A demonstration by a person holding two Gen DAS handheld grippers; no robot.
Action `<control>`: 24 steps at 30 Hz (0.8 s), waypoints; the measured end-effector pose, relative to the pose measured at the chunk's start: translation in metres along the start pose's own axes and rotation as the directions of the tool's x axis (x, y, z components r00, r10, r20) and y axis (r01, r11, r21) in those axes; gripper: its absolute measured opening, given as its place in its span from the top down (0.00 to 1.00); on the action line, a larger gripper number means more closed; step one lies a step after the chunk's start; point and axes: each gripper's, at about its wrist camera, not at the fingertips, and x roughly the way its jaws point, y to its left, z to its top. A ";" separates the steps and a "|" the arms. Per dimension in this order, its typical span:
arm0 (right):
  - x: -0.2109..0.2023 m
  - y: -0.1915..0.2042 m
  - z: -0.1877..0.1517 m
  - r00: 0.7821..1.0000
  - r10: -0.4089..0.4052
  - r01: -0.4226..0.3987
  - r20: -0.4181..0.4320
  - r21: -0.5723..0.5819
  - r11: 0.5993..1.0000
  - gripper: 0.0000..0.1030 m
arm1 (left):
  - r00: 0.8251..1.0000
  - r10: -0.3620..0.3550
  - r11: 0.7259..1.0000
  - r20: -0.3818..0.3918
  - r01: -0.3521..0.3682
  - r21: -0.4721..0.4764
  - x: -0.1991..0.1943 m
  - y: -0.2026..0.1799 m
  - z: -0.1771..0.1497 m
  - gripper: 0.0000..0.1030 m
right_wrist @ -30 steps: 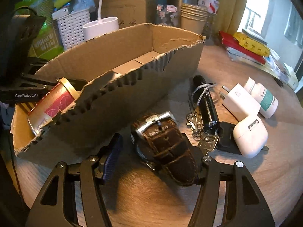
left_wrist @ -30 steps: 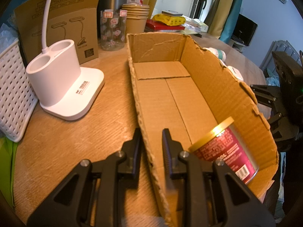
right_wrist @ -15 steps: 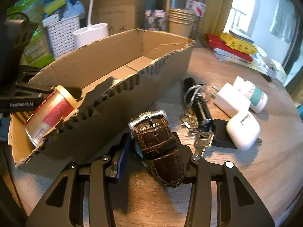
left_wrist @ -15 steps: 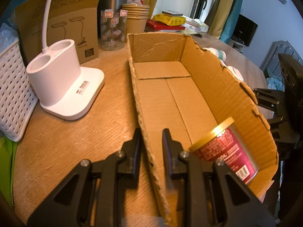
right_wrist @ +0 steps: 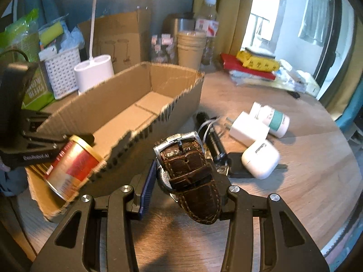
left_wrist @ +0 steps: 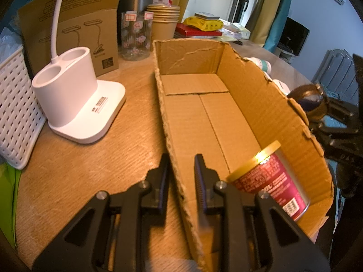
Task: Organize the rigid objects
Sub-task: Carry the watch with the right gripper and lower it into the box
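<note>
Left gripper (left_wrist: 180,170): jaws closed narrow on the near long wall of the cardboard box (left_wrist: 172,136); one finger outside the wall, one inside.
Right gripper (right_wrist: 185,176): jaws clamped on the brown leather watch (right_wrist: 190,172); strap hangs forward between the fingers, silver buckle on top.
Watch position: raised off the table (right_wrist: 306,181), just outside the box's far long wall, near the corner holding the can.
Box: open-topped, long and shallow; upper edges torn and ragged on both long walls; flaps on the floor lie flat.
Can (left_wrist: 270,181): red label, gold rim, lying tilted in the near corner of the box against the far wall.
Free room in box: floor is bare from the can to the far end wall.
Items on table outside the box: black flashlight (right_wrist: 213,136), white charger (right_wrist: 245,129), white earbud case (right_wrist: 259,158), small white bottle with a teal band (right_wrist: 275,120); keys lie partly hidden behind the watch.
Clearance on right side: bare wood beyond the earbud case out to the curved table edge.
Left side of box: white lamp base (left_wrist: 77,99) and white basket (left_wrist: 15,113) stand apart from the box, with bare wood between.
Back edge: paper cups (left_wrist: 164,25), a jar (left_wrist: 135,36) and a flat carton (left_wrist: 74,27) stand behind the box's far end.
</note>
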 end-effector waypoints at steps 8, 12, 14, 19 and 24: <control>-0.022 0.005 0.022 0.997 -0.012 0.011 0.074 0.008 1.000 0.57 | 1.000 0.000 1.000 0.000 0.000 0.000 0.000 0.000 0.000 0.77; -0.033 0.013 0.035 0.993 0.014 -0.014 0.117 -0.001 1.000 0.57 | 1.000 0.000 1.000 0.000 0.000 0.000 0.000 0.000 0.000 0.77; -0.037 0.017 0.041 0.990 0.038 -0.039 0.136 0.000 0.999 0.57 | 1.000 0.000 1.000 0.000 0.000 0.000 0.000 0.000 0.000 0.77; -0.037 0.032 0.057 0.983 0.091 -0.089 0.160 -0.018 0.996 0.57 | 1.000 0.004 1.000 0.001 -0.004 0.001 0.000 0.000 0.001 0.77; -0.032 0.047 0.066 0.978 0.127 -0.122 0.164 -0.039 0.992 0.57 | 1.000 0.012 1.000 0.003 -0.012 -0.003 0.000 0.001 0.000 0.77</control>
